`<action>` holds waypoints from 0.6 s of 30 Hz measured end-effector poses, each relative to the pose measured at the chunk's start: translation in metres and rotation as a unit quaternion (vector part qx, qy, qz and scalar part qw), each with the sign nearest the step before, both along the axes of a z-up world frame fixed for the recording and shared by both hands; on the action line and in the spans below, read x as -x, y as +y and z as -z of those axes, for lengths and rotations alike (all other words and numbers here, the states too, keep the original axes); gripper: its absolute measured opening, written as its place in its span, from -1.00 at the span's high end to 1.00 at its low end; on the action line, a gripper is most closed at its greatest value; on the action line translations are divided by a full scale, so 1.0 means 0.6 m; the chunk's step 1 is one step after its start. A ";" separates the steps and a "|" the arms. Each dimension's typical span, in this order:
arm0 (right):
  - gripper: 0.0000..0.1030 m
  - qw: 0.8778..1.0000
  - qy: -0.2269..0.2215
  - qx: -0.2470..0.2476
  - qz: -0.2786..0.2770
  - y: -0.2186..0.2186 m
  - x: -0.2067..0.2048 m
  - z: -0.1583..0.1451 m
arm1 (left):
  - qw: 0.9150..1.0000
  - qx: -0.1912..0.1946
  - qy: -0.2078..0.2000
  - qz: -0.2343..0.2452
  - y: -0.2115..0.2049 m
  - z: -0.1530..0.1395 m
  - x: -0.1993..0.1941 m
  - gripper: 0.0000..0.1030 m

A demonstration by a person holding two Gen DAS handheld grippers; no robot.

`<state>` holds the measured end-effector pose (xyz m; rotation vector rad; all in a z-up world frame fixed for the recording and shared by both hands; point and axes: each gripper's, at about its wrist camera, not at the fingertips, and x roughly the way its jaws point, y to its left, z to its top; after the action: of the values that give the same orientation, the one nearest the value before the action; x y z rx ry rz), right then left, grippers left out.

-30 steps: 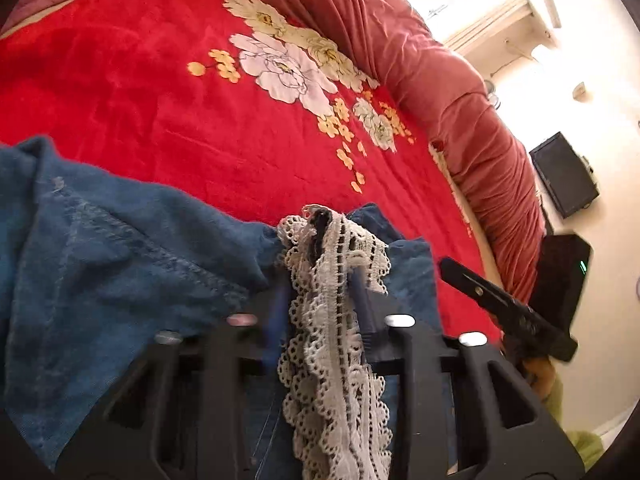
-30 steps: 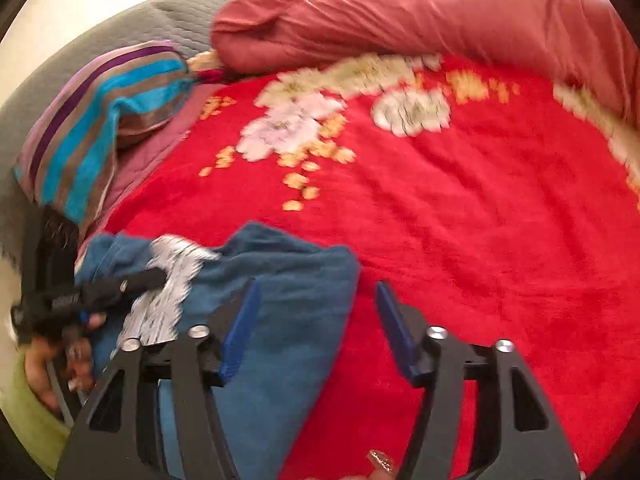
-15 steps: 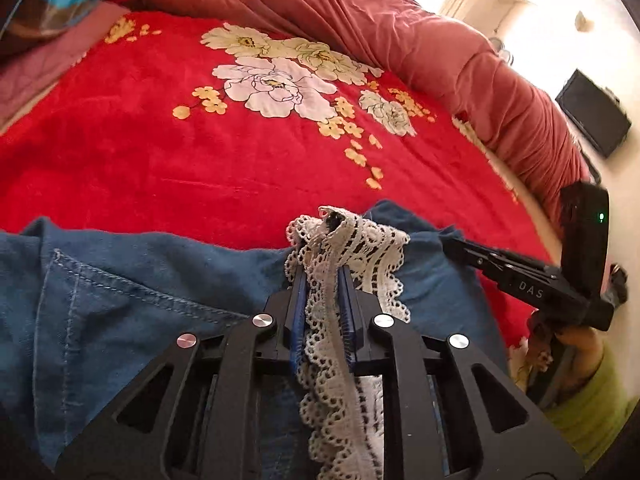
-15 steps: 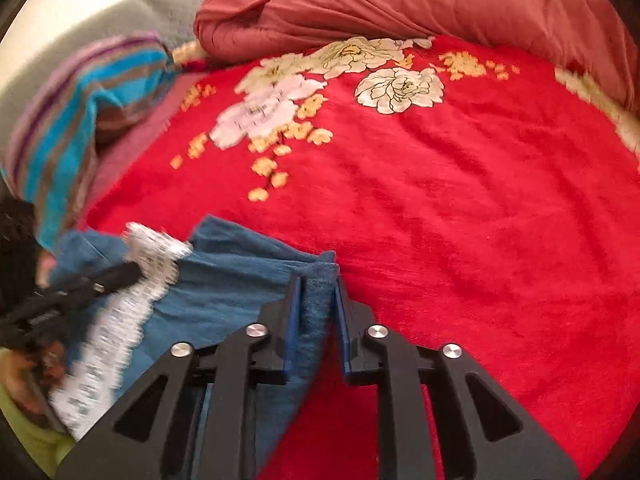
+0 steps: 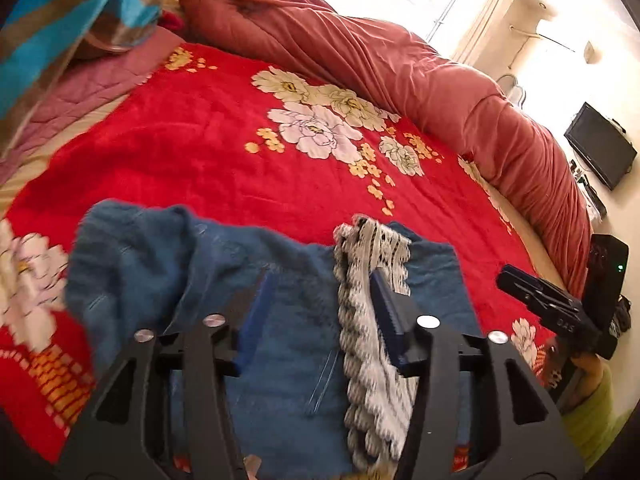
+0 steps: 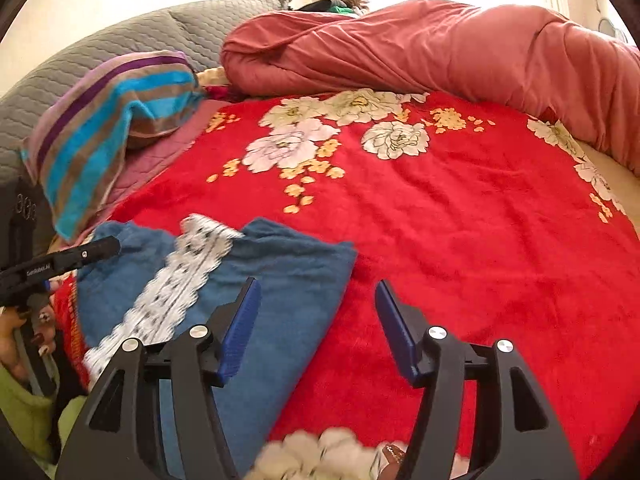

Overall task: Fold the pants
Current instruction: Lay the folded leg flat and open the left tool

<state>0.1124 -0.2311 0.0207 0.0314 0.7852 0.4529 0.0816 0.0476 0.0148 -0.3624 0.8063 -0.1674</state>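
Note:
Blue denim pants [image 5: 280,360] with a white lace strip [image 5: 368,344] lie bunched on the red floral blanket [image 5: 224,152]. My left gripper [image 5: 322,308] hovers just above them with its jaws opening. The lace runs beside the right pad and the denim lies loose below, unpinched. In the right wrist view the same pants [image 6: 288,280] and lace [image 6: 176,292] lie at the lower left. My right gripper [image 6: 318,324] is also opening, over the pants' right edge, gripping nothing. Each gripper shows in the other's view: the right [image 5: 540,304], the left [image 6: 60,262].
A rolled rust-red duvet [image 6: 440,48] lines the far side of the bed. A striped towel-covered pillow [image 6: 108,128] and a grey quilted headboard [image 6: 120,48] are at the left. A dark screen [image 5: 600,144] stands off the bed. A hand in a green sleeve [image 6: 24,360] holds the left gripper.
Half a second ago the left jaws were clamped on the lace and the right jaws on the denim edge. Both have let go and drawn back and up from the pants.

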 end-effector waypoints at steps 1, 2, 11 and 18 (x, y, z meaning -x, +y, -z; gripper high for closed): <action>-0.13 1.000 -0.003 0.001 -0.004 0.000 0.013 -0.004 | 1.000 -0.002 0.002 0.002 0.001 -0.001 0.010 0.02; -0.31 1.000 -0.006 0.003 -0.006 0.000 0.022 -0.007 | 1.000 -0.005 0.005 0.005 0.001 -0.002 0.019 -0.01; -0.51 0.998 -0.026 0.026 -0.052 0.020 0.109 -0.021 | 0.998 0.048 0.018 0.027 -0.004 0.004 0.097 -0.03; -0.51 0.997 -0.030 0.024 -0.070 0.032 0.146 -0.021 | 0.994 0.098 0.033 0.043 -0.025 0.018 0.120 0.05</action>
<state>0.0250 -0.2119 0.0334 -0.0820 0.7407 0.5661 0.0095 0.0326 0.0042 -0.5206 0.8748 -0.3180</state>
